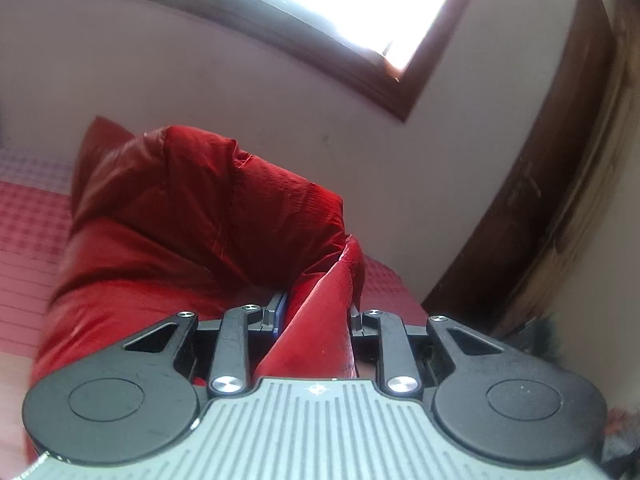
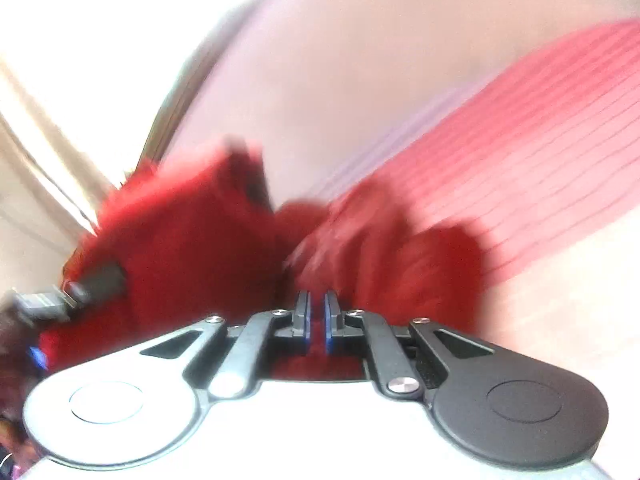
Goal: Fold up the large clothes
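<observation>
A large shiny red garment [image 1: 172, 216] is lifted above the bed, bunched in thick folds. My left gripper [image 1: 316, 312] is shut on a thick fold of it, and the cloth runs back between the fingers toward the camera. In the right wrist view, which is blurred by motion, the same red garment [image 2: 188, 248] fills the middle. My right gripper [image 2: 316, 320] is shut on its edge, with only a thin gap between the blue pads [image 2: 329, 320]. The left gripper shows at the left edge of the right wrist view [image 2: 52, 300], holding the cloth.
A red-and-white checked bedspread [image 1: 24, 240] lies under the garment and shows at the right of the right wrist view [image 2: 540, 160]. A pale wall [image 1: 240, 92], a bright dark-framed window [image 1: 340, 4] and a dark wooden door [image 1: 532, 208] stand behind.
</observation>
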The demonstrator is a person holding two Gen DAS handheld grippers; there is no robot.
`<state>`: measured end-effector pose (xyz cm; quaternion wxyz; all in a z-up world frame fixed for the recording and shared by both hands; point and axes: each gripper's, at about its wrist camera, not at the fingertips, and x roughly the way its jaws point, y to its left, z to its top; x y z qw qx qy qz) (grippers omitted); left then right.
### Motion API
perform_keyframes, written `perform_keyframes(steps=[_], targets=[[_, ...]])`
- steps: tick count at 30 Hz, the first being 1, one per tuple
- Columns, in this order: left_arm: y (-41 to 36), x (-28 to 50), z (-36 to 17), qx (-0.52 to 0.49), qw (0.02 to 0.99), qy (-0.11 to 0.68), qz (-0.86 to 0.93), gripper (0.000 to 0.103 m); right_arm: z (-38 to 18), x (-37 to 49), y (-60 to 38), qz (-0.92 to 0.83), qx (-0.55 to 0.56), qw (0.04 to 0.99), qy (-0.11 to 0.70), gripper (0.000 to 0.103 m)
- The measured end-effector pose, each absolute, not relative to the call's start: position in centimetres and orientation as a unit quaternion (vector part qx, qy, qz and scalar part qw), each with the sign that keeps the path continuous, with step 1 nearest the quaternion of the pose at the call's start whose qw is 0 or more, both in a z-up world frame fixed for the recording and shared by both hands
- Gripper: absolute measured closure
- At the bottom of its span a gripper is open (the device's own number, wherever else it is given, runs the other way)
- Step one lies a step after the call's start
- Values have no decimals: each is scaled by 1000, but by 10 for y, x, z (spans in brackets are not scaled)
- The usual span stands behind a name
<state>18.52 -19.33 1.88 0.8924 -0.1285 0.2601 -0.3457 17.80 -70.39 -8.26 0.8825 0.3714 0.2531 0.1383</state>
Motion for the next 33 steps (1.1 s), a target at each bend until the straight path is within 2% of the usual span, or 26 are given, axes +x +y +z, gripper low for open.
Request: perform_keyframes(steps=[5,6,7,8,9,10,15,17,18,19,20,22,25,27,28,29,30,31,33], targets=[[-229,185,-5,-109,893,250,-359,74,-50,162,-735,131,371,890,232,89],[-235,182,-9,-101,895,245,-359,74,-41,166,-734,140,364,890,238,84],[-241,180,-12,-94,897,240,-358,74,-35,172,-729,150,359,888,246,63],[-248,177,-15,-85,900,234,-359,74,-30,178,-727,155,356,885,257,34],[-254,173,-17,-75,902,228,-358,72,-24,178,-722,152,350,885,267,22],[-259,170,-19,-69,904,224,-357,70,-19,186,-718,146,341,887,273,19],[-266,150,-25,-24,912,194,-360,59,-8,215,-707,166,338,878,294,21],[-264,139,-22,-11,915,177,-362,54,-2,222,-692,146,263,902,309,65],[-261,134,-19,-9,914,174,-366,44,-4,221,-688,134,225,911,319,67],[-256,127,-15,-10,911,174,-374,32,-7,222,-685,130,210,914,322,73],[-250,120,-11,-15,909,171,-381,26,-7,220,-684,128,201,917,321,76],[-232,99,-3,-30,915,147,-374,0,-7,216,-679,128,168,927,309,78],[-206,73,3,-21,937,100,-334,0,-9,216,-680,121,156,933,301,81],[-199,72,2,-10,933,117,-340,6,-12,217,-684,118,160,934,295,83],[-201,76,-1,-4,928,130,-350,20,-12,215,-686,114,163,936,292,85],[-205,79,-6,8,923,144,-357,27,-10,215,-687,113,167,936,288,86],[-211,81,-10,19,920,150,-361,42,-6,216,-685,114,170,937,284,87],[-217,80,-14,30,918,149,-367,50,-3,214,-686,111,172,938,279,88],[-227,81,-21,38,914,150,-376,54,0,213,-687,107,171,940,275,90]])
